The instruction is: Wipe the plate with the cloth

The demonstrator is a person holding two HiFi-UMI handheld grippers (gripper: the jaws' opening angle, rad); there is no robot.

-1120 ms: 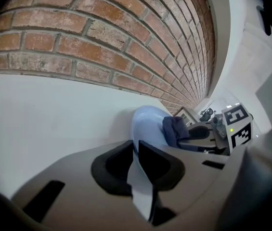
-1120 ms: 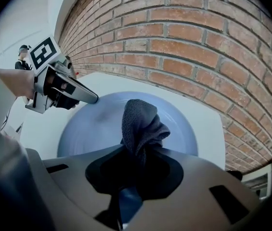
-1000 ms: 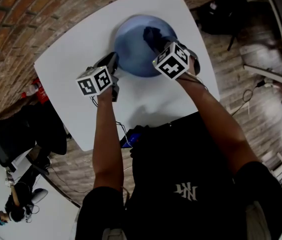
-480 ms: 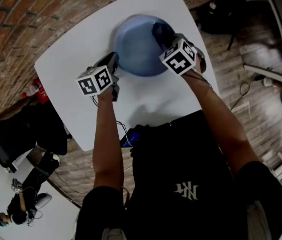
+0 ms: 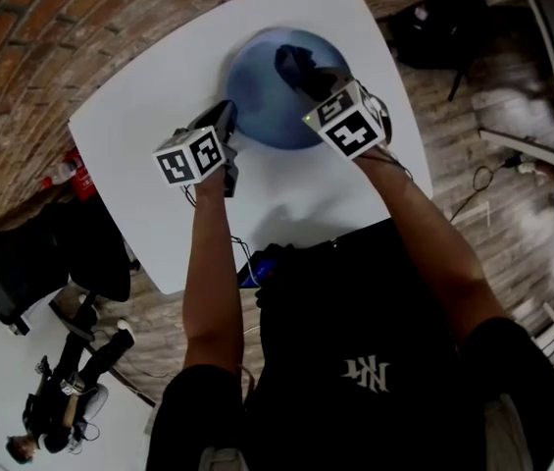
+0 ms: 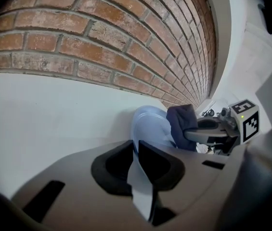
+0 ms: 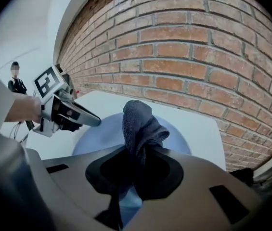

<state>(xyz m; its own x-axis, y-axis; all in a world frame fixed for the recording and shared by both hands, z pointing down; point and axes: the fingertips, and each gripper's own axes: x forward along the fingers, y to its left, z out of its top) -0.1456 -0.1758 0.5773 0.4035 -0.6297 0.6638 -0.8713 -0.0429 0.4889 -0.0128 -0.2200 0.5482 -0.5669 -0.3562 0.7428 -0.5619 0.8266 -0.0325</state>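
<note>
A blue plate sits on the white table, close to its far edge by the brick wall. The left gripper pinches the plate's near-left rim – its jaws are clamped on the thin edge, with the rim running between them. The right gripper has its jaws closed on a dark cloth, whose bunched end presses onto the plate's inner surface, on its right half.
</note>
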